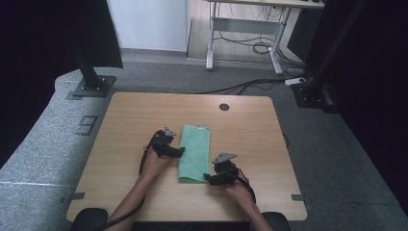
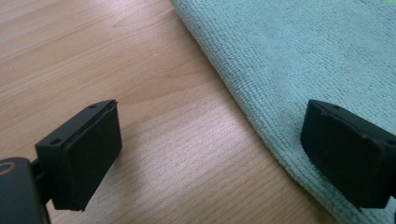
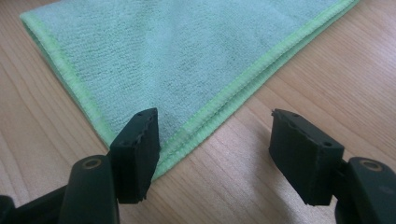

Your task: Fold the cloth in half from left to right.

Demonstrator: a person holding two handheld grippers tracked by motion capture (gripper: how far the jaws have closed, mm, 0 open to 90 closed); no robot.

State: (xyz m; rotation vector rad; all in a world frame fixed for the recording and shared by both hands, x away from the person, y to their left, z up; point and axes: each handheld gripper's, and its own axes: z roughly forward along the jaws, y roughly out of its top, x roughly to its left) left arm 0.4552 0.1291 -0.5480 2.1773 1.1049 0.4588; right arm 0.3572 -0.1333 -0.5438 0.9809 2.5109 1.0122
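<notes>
A folded light-green cloth (image 1: 195, 153) lies lengthwise near the middle of the wooden table (image 1: 134, 113). My left gripper (image 1: 182, 151) is at the cloth's left long edge. In the left gripper view that gripper (image 2: 212, 140) is open: one jaw is over bare wood, the other over the cloth's (image 2: 303, 60) folded edge. My right gripper (image 1: 208, 179) sits at the cloth's near right corner. It (image 3: 217, 144) is open in the right gripper view, with the hemmed corner of the cloth (image 3: 187, 60) beside its left jaw and wood between the jaws.
A round dark cable hole (image 1: 224, 107) marks the table's far side. Beyond the table stand a black post base (image 1: 91, 86), a white desk frame (image 1: 243, 33) and floor cables (image 1: 250, 86). Bare wood surrounds the cloth on all sides.
</notes>
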